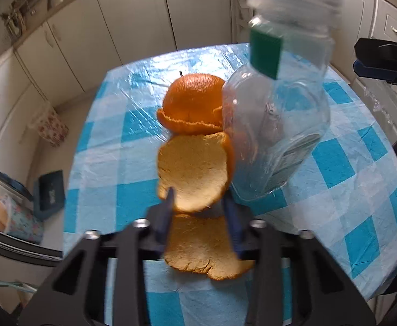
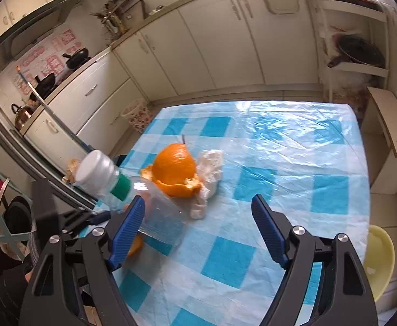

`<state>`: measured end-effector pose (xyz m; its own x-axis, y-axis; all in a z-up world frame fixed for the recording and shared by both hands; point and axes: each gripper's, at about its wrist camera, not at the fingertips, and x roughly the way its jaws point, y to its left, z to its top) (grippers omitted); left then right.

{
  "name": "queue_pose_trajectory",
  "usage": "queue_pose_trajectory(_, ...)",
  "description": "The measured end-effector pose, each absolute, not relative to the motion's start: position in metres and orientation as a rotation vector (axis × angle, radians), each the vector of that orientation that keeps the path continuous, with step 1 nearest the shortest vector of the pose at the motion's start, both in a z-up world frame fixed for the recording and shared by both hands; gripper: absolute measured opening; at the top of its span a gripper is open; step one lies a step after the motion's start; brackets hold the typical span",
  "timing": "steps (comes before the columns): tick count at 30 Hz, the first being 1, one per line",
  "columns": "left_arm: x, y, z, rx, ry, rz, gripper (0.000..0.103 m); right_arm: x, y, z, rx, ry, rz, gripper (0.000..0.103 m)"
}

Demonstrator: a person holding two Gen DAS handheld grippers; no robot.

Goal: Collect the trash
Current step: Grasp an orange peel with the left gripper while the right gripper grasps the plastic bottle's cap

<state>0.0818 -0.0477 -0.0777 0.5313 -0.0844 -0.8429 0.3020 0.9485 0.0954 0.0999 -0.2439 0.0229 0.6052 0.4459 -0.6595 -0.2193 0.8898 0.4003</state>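
Orange peel [image 1: 195, 168], a long curling strip with pithy pale inside and glossy dimpled outside, is pinched between the left gripper's [image 1: 198, 203] blue ribbed fingers [image 1: 165, 217], and seems lifted above the checked, plastic-covered tabletop [image 1: 347, 163], probably for carrying off. A clear, smooth plastic bottle [image 1: 277, 125] with a white cap leans tilted against it. A crumpled white tissue [image 2: 209, 179] lies beside the peel. The right gripper [image 2: 198, 228] is spread wide, holding nothing.

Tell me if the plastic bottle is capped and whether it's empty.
Capped and apparently empty: the plastic bottle wears its white cap, and its clear body shows no liquid.
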Motion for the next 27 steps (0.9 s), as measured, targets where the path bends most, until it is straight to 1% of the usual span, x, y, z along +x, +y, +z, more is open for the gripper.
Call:
queue_pose_trajectory(1, 0.082, -0.046, -0.079, 0.225, 0.992, -0.239, 0.02, 0.101, -0.237, 0.024, 0.281, 0.83, 0.411, 0.079)
queue_pose_trajectory(3, 0.084, -0.041, -0.079, 0.188, 0.995, -0.251, 0.011, 0.102, -0.226, 0.026, 0.259, 0.818, 0.452, 0.08)
queue_pose_trajectory(5, 0.084, -0.034, -0.074, 0.15, 0.988, -0.249, 0.009, 0.102, -0.209, 0.029, 0.223, 0.803, 0.504, 0.08)
queue_pose_trajectory(9, 0.087, -0.013, -0.066, 0.044, 0.984, -0.24, 0.008, 0.099, -0.174, 0.034, 0.136, 0.755, 0.571, 0.088)
queue_pose_trajectory(13, 0.088, 0.005, -0.064, -0.053, 0.994, -0.239, 0.007, 0.1, -0.152, 0.031, 0.087, 0.729, 0.572, 0.088)
queue_pose_trajectory(19, 0.085, 0.013, -0.063, -0.072, 1.001, -0.223, 0.007, 0.111, -0.14, 0.024, 0.107, 0.72, 0.553, 0.088)
queue_pose_trajectory(22, 0.085, 0.01, -0.062, -0.055, 0.998, -0.218, 0.007, 0.113, -0.14, 0.022, 0.115, 0.724, 0.548, 0.086)
queue_pose_trajectory(25, 0.086, 0.004, -0.062, -0.027, 0.994, -0.207, 0.008, 0.112, -0.143, 0.021, 0.116, 0.718, 0.544, 0.08)
queue_pose_trajectory(27, 0.086, 0.002, -0.063, -0.012, 0.991, -0.198, 0.011, 0.112, -0.147, 0.022, 0.121, 0.715, 0.536, 0.071)
